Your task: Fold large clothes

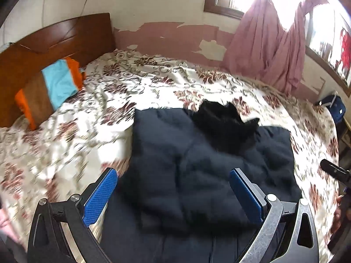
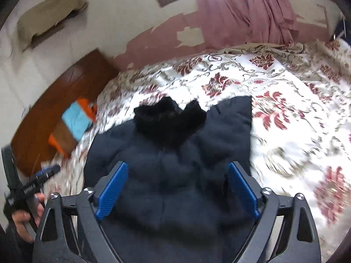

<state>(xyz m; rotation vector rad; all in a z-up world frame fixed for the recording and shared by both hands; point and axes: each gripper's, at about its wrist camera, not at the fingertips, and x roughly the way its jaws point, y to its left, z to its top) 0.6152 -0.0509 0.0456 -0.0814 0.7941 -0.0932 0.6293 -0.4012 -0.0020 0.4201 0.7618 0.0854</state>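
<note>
On the bed (image 1: 153, 81), near its front edge, lies the coat (image 1: 197, 164). It's dark, thick and puffy, w/ a black furry collar (image 1: 223, 120) at the far end. It looks folded in already, sleeves tucked, so it's a fat block shape. Both tongs hang above it, pointing down. Left gripper (image 1: 173, 195) is wide open, nothing in it. Right gripper (image 2: 176, 188) is open too, nothing pinched. I think they're lined up to grab the near edge & fold it over. Bed cover is shiny w/ red flowers.
</note>
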